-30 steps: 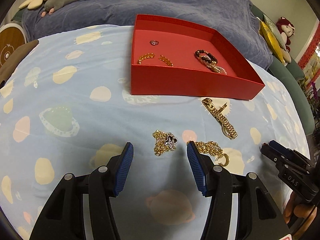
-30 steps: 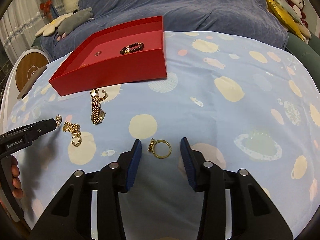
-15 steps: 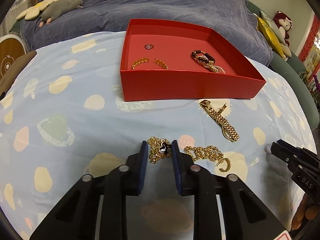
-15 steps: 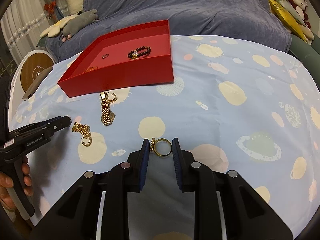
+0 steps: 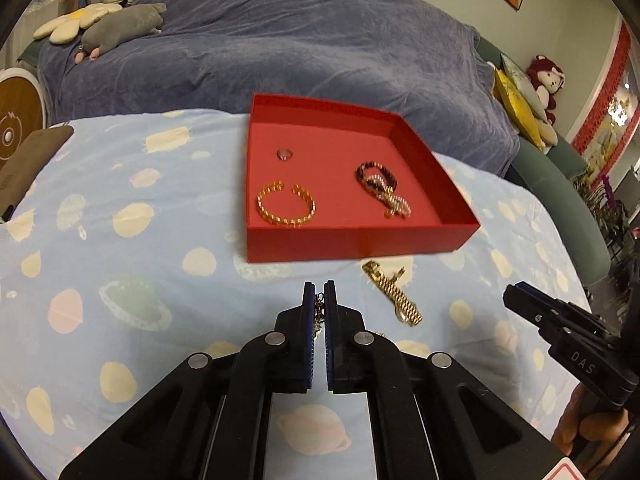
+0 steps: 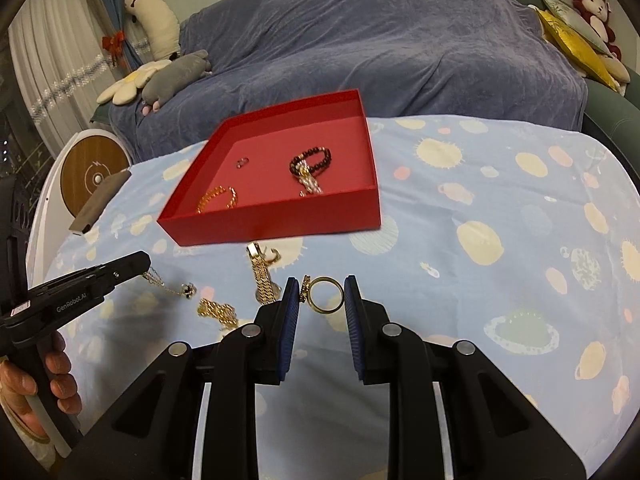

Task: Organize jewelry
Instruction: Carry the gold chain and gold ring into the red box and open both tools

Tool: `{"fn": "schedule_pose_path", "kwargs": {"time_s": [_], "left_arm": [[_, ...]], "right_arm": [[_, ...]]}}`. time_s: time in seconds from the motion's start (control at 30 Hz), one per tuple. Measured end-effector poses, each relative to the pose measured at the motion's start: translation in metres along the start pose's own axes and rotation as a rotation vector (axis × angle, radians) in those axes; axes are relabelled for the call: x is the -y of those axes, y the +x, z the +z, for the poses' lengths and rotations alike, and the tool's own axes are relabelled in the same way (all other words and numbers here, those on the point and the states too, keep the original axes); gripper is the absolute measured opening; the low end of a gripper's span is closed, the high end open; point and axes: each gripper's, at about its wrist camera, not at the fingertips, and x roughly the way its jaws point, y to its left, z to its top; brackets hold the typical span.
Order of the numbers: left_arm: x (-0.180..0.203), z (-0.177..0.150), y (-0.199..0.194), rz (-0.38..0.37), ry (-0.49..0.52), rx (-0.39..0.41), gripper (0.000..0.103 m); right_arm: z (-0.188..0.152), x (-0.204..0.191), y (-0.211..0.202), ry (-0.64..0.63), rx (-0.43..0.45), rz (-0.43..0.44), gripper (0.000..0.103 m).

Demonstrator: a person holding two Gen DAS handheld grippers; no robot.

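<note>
My left gripper (image 5: 319, 294) is shut on a gold chain necklace (image 5: 318, 312); in the right wrist view the necklace (image 6: 168, 286) hangs from its tip above the cloth. My right gripper (image 6: 322, 294) is shut on a gold ring (image 6: 326, 295), lifted a little. The red tray (image 5: 360, 244) holds a gold open bangle (image 5: 285, 209), a small ring (image 5: 285, 154) and a dark bead and pearl bracelet (image 5: 380, 184). A gold watch (image 5: 394, 296) and another gold chain (image 6: 218, 312) lie on the cloth before the tray.
The table has a light blue patterned cloth (image 6: 500, 216). A sofa under a blue throw (image 6: 380, 40) with plush toys stands behind. A round wooden charger (image 6: 94, 174) and a brown case (image 6: 100, 200) sit at the table's left edge.
Both grippers closed, the left on the pendant necklace and the right on the gold ring, and both lifted up and toward the red tray.
</note>
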Motion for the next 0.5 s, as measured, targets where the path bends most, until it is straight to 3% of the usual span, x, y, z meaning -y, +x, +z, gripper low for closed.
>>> {"fn": "schedule_pose_path", "kwargs": {"time_s": [0.17,0.5], "left_arm": [[-0.006,0.024,-0.021,-0.017,-0.043,0.062,0.002],[0.007,0.063,-0.048,-0.031,0.008,0.165,0.002]], "right_arm": [[0.022,-0.011,-0.007,0.012,0.054,0.026,0.023],[0.060,-0.025,-0.006,-0.005,0.114,0.043,0.023]]}}
